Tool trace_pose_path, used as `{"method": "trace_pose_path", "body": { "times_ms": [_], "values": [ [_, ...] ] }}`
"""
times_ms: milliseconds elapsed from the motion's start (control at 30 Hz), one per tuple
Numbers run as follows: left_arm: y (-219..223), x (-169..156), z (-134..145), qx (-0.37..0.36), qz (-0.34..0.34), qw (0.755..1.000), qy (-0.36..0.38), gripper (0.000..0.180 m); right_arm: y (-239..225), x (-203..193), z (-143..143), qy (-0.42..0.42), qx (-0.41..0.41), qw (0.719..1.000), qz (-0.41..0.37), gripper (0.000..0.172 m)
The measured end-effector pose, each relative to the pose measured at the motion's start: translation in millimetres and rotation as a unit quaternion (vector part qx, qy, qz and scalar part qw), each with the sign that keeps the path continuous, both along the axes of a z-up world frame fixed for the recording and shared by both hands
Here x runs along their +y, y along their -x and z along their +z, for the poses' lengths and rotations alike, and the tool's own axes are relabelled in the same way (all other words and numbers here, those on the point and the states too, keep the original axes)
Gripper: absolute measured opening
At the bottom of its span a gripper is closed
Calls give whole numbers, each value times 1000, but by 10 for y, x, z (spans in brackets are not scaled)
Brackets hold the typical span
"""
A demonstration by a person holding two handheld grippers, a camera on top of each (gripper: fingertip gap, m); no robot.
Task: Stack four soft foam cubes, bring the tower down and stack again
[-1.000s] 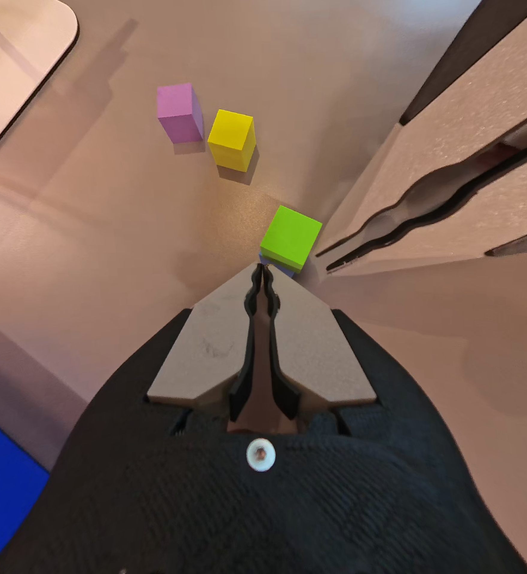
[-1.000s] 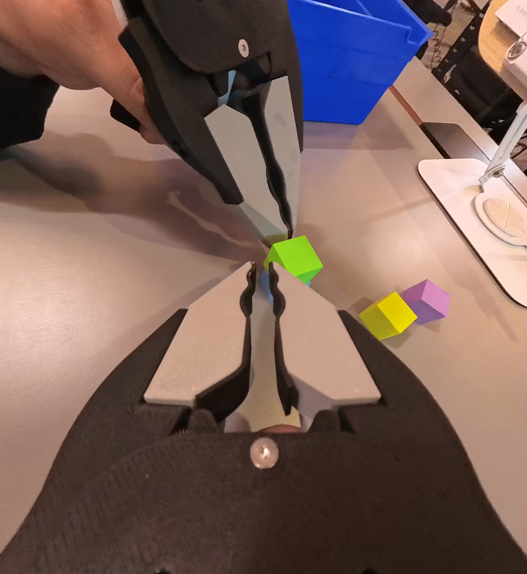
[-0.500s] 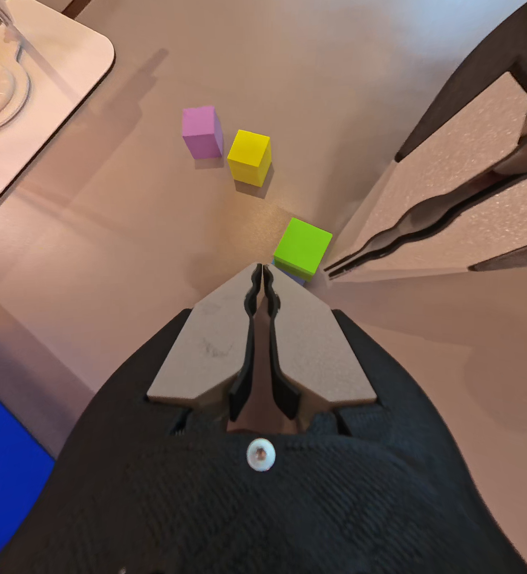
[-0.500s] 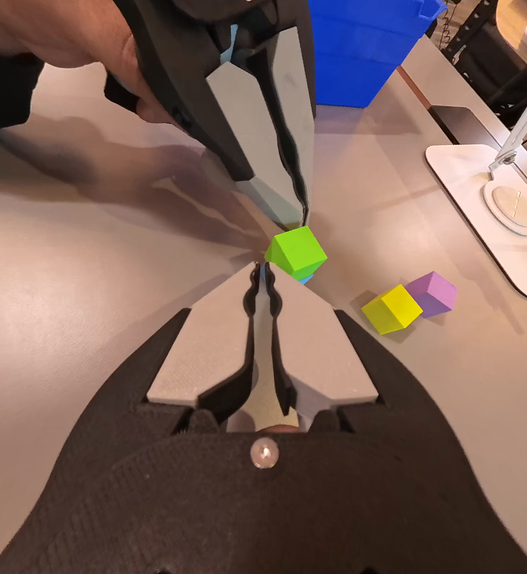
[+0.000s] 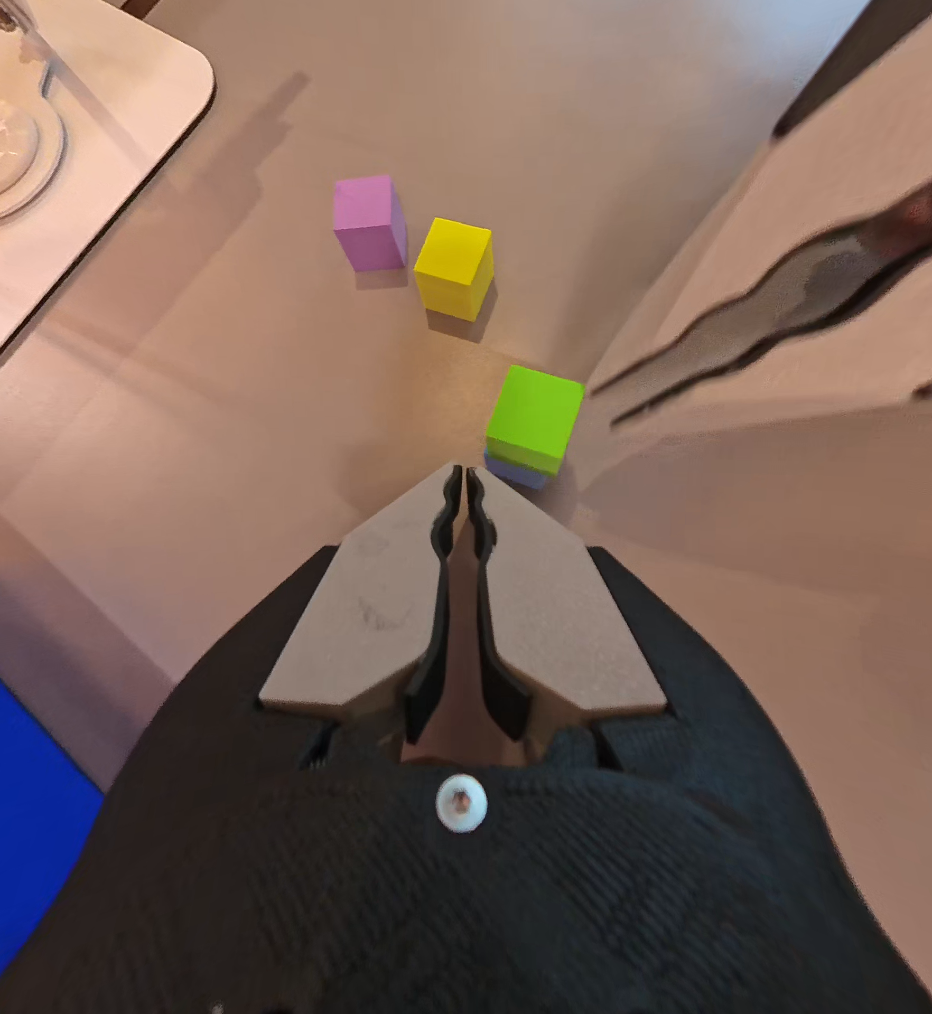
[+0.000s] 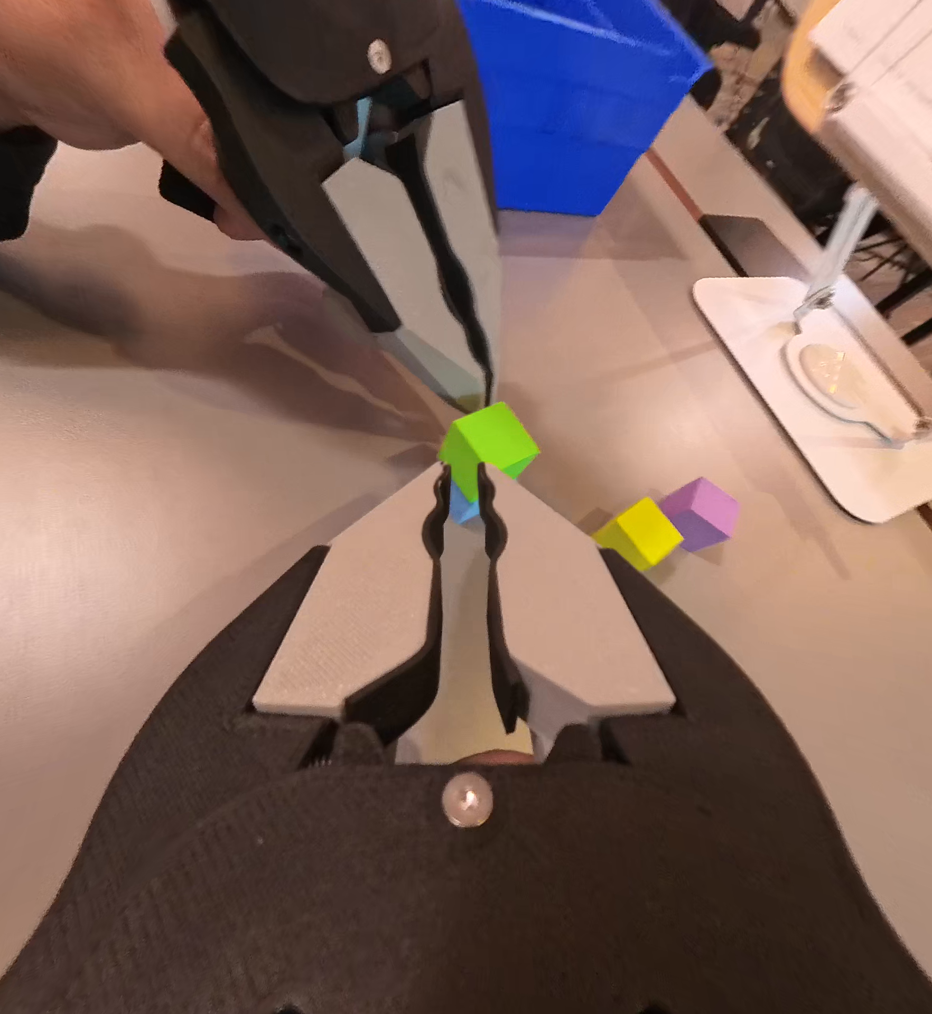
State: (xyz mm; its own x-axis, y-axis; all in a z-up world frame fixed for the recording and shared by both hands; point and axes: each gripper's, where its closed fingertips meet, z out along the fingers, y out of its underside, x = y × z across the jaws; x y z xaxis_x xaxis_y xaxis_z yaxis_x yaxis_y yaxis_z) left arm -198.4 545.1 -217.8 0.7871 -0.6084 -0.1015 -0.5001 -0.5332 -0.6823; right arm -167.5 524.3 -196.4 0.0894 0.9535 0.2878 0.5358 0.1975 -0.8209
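- Left hand-held gripper (image 5: 462,469): its fingers are clenched together on nothing, and the tips hover low over the grey table (image 5: 233,439), just left of a short stack.
- Stack, just ahead and right of the left gripper's tips: a green foam cube (image 5: 538,411) sits on a blue foam cube (image 5: 513,473), turned a little askew so a strip of blue shows beneath it.
- Right hand-held gripper (image 6: 462,472): its fingers are slightly parted and grasp nothing. The tips sit close on the other side of the stack, and the green and blue cubes show through the gap between them without being pinched.
- Step in hand, as a judgement: two of the four cubes are stacked, and both grippers seem to be steadying or squaring up the pair.
- Next move, as a judgement: open one gripper wide, fetch a loose cube and set it down gently, since soft foam squashes and a skewed base may tip.
- Loose cubes: a yellow foam cube (image 6: 639,532) and a purple foam cube (image 6: 700,510) lie touching, right of the right gripper's fingers and clear of the stack.
- Farther right: a white stand base (image 6: 782,351) rests on the table, well apart.
- Ahead, behind the left gripper and the person's hand (image 6: 68,71): a blue bin (image 6: 562,99).
- Nothing blocks the reach to the loose cubes, but the two grippers crowd the stack.
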Motion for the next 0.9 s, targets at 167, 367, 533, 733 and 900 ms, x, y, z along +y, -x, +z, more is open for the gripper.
{"method": "trace_pose_path", "body": {
  "times_ms": [167,367,533,733,900],
  "values": [
    [33,-12,-82,-16,11,999,28,15,-304,407,165,60,40,996,-58,16],
    [91,-28,-237,0,17,998,58,24,-490,783,23,154,52,978,-133,23],
    [53,-100,-277,-1,-5,997,74,23,-380,817,-121,183,37,969,-162,32],
    [86,-95,-259,22,-12,998,58,19,-187,887,-121,166,37,967,-192,38],
    [64,29,-270,19,9,999,39,11,-187,919,-126,156,36,967,-196,36]
  ]
}}
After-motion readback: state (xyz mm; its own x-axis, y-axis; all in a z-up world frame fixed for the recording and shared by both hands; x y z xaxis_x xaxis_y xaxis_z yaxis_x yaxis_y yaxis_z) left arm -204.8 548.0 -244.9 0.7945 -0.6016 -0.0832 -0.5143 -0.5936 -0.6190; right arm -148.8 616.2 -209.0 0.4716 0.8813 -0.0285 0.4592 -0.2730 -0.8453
